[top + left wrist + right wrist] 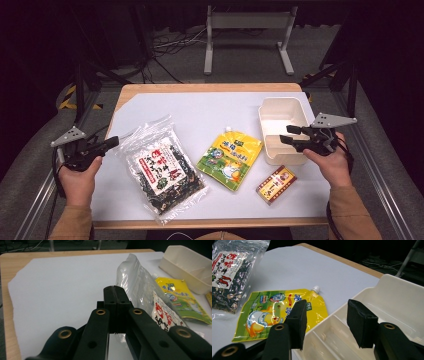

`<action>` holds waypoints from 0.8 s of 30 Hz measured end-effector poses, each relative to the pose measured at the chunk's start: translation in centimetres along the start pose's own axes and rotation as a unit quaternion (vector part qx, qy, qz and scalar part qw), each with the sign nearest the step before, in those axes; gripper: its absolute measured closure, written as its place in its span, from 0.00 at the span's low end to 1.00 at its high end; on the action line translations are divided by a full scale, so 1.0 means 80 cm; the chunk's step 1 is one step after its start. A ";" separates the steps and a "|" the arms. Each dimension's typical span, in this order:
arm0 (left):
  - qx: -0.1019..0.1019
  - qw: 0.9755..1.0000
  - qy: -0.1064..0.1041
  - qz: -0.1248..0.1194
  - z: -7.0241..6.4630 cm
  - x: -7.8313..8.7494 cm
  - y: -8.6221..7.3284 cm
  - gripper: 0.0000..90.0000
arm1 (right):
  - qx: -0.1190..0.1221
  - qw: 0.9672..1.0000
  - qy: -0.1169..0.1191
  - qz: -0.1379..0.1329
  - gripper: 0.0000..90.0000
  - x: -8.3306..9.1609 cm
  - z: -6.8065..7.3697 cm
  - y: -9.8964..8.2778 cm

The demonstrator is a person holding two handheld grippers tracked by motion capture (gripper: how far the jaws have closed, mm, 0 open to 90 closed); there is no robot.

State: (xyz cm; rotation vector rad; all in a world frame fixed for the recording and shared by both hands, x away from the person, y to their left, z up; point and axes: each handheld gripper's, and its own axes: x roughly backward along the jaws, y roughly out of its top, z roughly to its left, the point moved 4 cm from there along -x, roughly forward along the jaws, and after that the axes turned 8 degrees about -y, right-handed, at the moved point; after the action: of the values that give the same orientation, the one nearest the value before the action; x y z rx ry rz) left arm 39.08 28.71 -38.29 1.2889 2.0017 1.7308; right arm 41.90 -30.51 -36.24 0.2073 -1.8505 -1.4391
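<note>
I see both claws matte black with brass-coloured rivets. The clear zip bag (pixel 162 167) holds dark, green-flecked contents behind a white label printed in red and black. The spouted pouch (pixel 231 158) is yellow edged in green, with a white cap. The divided container (pixel 281 130) is cream; the small box (pixel 276 184) is red and tan.
</note>
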 end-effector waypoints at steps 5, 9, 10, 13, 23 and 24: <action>-0.016 1.000 -0.011 -0.011 -0.010 0.005 0.007 1.00 | 0.000 1.000 0.009 -0.005 0.57 0.003 0.005 0.006; -0.029 0.999 -0.021 -0.020 -0.020 0.009 0.013 1.00 | 0.008 1.000 0.019 -0.008 0.57 0.004 0.016 0.015; -0.038 0.999 -0.024 -0.026 -0.025 0.011 0.016 1.00 | 0.010 1.000 0.022 -0.009 0.57 0.003 0.019 0.016; -0.053 0.997 -0.030 -0.035 -0.035 0.014 0.021 1.00 | 0.005 0.999 0.039 -0.010 0.57 -0.004 0.031 0.021; -0.078 0.995 -0.048 -0.049 -0.060 0.022 0.035 1.00 | 0.026 0.995 0.096 0.000 0.55 -0.039 0.084 0.036; -0.079 0.994 -0.050 -0.050 -0.062 0.022 0.035 1.00 | 0.033 0.995 0.098 0.005 0.55 -0.044 0.091 0.037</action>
State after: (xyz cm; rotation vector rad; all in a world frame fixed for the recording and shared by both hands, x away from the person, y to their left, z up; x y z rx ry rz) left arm 36.14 26.26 -33.65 1.1779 1.8021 1.7050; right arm 40.52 -22.05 -35.76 0.3589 -1.7364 -1.3036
